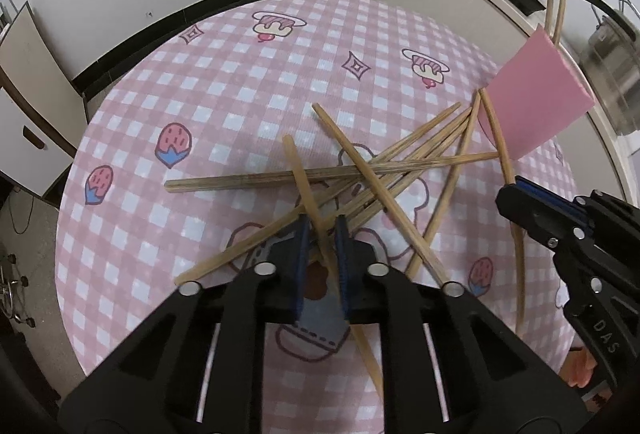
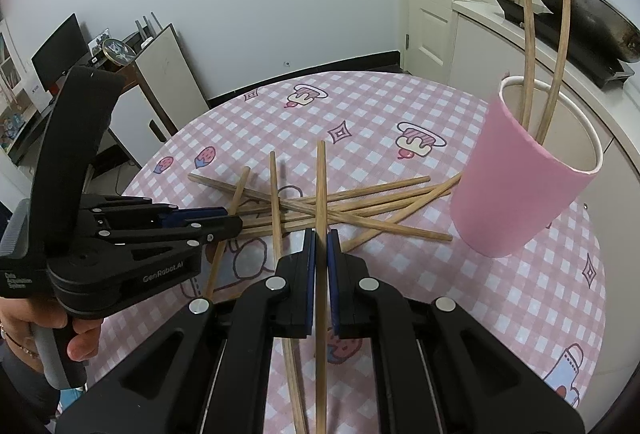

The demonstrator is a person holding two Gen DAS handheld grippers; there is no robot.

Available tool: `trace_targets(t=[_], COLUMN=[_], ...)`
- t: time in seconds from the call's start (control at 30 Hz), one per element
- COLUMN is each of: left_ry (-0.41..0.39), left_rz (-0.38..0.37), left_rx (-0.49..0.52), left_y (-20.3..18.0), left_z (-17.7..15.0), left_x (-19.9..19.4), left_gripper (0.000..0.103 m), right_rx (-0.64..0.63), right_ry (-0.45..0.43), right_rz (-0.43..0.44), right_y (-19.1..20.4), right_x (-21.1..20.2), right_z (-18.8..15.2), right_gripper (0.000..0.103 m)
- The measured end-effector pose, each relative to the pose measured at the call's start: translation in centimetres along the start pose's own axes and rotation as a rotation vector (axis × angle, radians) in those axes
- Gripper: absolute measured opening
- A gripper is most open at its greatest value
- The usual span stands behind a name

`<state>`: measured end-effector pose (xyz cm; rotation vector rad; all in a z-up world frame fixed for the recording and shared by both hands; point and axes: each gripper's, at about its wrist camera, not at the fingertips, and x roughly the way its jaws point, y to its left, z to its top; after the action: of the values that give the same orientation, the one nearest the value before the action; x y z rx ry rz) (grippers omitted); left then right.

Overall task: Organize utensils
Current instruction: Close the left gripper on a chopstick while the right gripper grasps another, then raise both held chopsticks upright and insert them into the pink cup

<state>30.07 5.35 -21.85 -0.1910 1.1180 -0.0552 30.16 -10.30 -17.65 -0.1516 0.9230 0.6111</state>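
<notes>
Left wrist view: left gripper (image 1: pixel 322 234) low over a loose pile of wooden chopsticks (image 1: pixel 400 162) on the round table with the pink checked cloth (image 1: pixel 200 106). Its blue pads sit close together with one chopstick (image 1: pixel 306 190) running up between them; whether the pads actually press on it I cannot tell. The rest of the pile lies criss-crossed just beyond the fingertips. Pink cup (image 1: pixel 536 102) stands at the far right of the pile, two chopsticks upright in it. Right gripper (image 1: pixel 510 200) enters from the right edge, clamped on a thin stick.

Right wrist view: right gripper (image 2: pixel 321 240) jaws together, clamped on a single chopstick (image 2: pixel 320 186) that runs straight along between the pads and past the tips, above the pile. Pink cup (image 2: pixel 520 190) to the right, near the table edge, tilted in this lens. Left gripper (image 2: pixel 234 222) at left, tips down in the pile; a hand (image 2: pixel 76 338) grips its handle
</notes>
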Motion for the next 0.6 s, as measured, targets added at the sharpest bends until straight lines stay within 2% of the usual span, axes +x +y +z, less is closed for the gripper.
trace_targets(t=[0.2, 0.6], left_ry=[-0.052, -0.305], left_rz=[-0.053, -0.231], left_rx=[-0.026, 0.057], left_y=[0.3, -4.3], left_z=[-0.2, 0.2], left_x=[-1.3, -11.8], left_gripper=[0.006, 0.006], right_rx=[0.002, 0.011], right_ry=[-0.022, -0.167], right_rz=[0.005, -0.018], right_y=[0.1, -0.1], right_x=[-0.9, -7.8], right_z=[0.0, 0.6], right_gripper=[0.005, 0.005])
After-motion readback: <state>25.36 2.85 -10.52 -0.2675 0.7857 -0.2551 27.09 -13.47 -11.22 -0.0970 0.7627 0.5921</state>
